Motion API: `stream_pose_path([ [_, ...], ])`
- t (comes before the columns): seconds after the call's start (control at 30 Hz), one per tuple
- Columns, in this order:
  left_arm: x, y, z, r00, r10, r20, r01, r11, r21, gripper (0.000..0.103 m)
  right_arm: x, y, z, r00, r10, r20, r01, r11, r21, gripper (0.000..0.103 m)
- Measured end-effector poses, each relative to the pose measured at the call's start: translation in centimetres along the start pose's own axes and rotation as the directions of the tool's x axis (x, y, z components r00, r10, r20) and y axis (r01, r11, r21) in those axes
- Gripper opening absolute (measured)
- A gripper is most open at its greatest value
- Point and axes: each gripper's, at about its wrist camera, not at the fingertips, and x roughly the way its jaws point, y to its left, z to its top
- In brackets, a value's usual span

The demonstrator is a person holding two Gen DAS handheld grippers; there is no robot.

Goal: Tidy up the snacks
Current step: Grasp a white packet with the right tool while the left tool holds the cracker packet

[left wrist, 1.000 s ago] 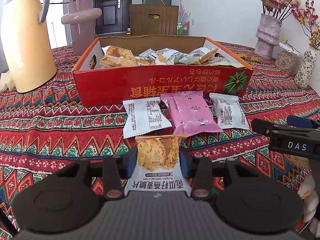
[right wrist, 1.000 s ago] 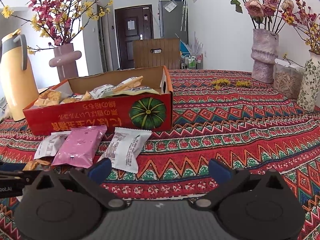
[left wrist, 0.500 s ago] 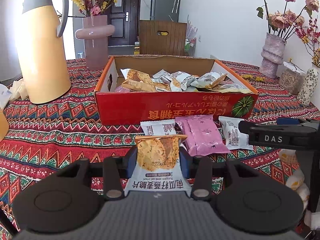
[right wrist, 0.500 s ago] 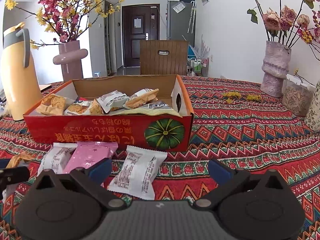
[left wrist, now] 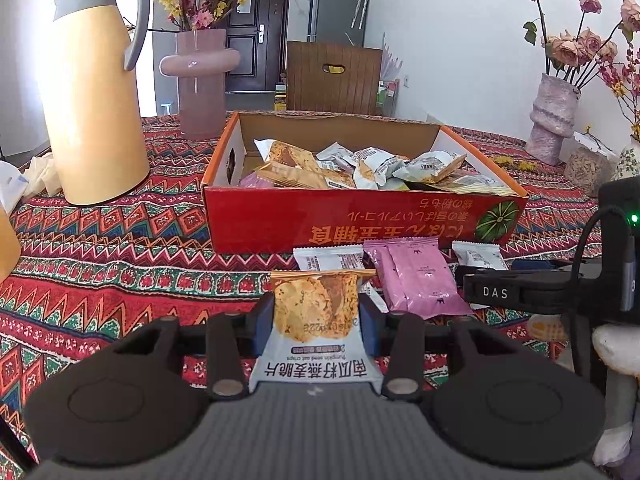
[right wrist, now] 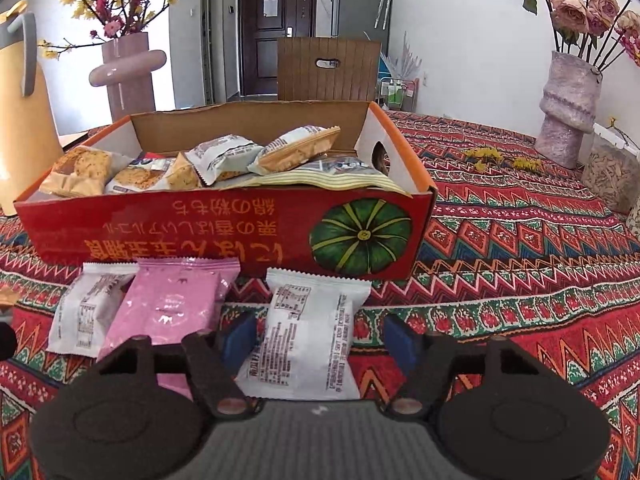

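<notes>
My left gripper (left wrist: 316, 322) is shut on an orange-and-white crisp packet (left wrist: 316, 304), held above the patterned cloth in front of the red snack box (left wrist: 360, 220). The box holds several packets. Before it lie a white packet (left wrist: 328, 258), a pink packet (left wrist: 416, 280) and a second white packet (right wrist: 308, 320). My right gripper (right wrist: 320, 342) straddles that second white packet, its jaws closing. A gap still shows at the right pad. In the left wrist view its black finger (left wrist: 496, 292) reaches in from the right.
A yellow thermos jug (left wrist: 96, 96) and a pink vase (left wrist: 200, 80) stand left of the box. A mauve flower vase (right wrist: 568, 108) and a jar (right wrist: 608, 176) stand at the far right. A wooden chair back (right wrist: 328, 68) rises behind the table.
My right gripper has moved forward over the right-hand white packet and its jaws have narrowed around it. The left gripper has shifted slightly, still holding the crisp packet.
</notes>
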Motion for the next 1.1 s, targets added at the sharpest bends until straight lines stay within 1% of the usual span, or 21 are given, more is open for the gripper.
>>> stream_pose_path([
  [0.07, 0.1, 0.1, 0.0, 1.0, 0.0, -0.001, 0.0, 1.0, -0.001, 0.044, -0.2, 0.1, -0.1, 1.0, 0.017, 0.005, -0.017, 1.0, -0.012, 0.058],
  [0.1, 0.1, 0.1, 0.0, 1.0, 0.0, -0.001, 0.0, 1.0, -0.001, 0.044, -0.3, 0.2, -0.2, 1.0, 0.03, 0.007, -0.03, 0.999, -0.016, 0.048],
  [0.13, 0.1, 0.1, 0.0, 1.0, 0.001, -0.002, -0.001, 1.0, -0.001, 0.044, -0.4, 0.2, -0.2, 0.999, 0.044, 0.008, -0.044, 0.999, -0.019, 0.043],
  [0.2, 0.2, 0.2, 0.0, 1.0, 0.003, -0.002, -0.003, 1.0, -0.002, 0.044, -0.7, 0.4, -0.3, 0.999, 0.049, 0.015, -0.049, 0.998, -0.031, 0.039],
  [0.27, 0.2, 0.3, 0.0, 1.0, 0.005, -0.002, -0.005, 1.0, -0.003, 0.044, -1.0, 0.2, -0.4, 0.998, 0.061, 0.023, -0.06, 0.998, -0.026, 0.039],
  [0.53, 0.2, 0.3, 0.3, 1.0, 0.006, 0.004, -0.006, 1.0, -0.005, 0.044, -2.4, -1.0, -0.4, 0.996, 0.058, 0.071, -0.058, 0.998, 0.008, 0.039],
  [0.8, -0.2, 0.1, 1.4, 0.999, 0.017, 0.035, -0.017, 1.0, 0.006, 0.044, -4.3, -2.7, -0.9, 0.991, 0.042, 0.125, -0.045, 0.999, 0.019, 0.039],
  [0.93, -0.5, -0.1, 2.3, 0.998, 0.024, 0.057, -0.024, 1.0, 0.01, 0.044, -5.7, -3.5, -0.8, 0.986, 0.029, 0.167, -0.033, 0.999, 0.022, 0.039],
  [1.1, -0.7, -0.2, 3.7, 0.995, 0.039, 0.092, -0.041, 0.999, 0.013, 0.044, -7.3, -4.1, 0.0, 0.972, 0.013, 0.234, -0.017, 1.0, 0.016, 0.039],
])
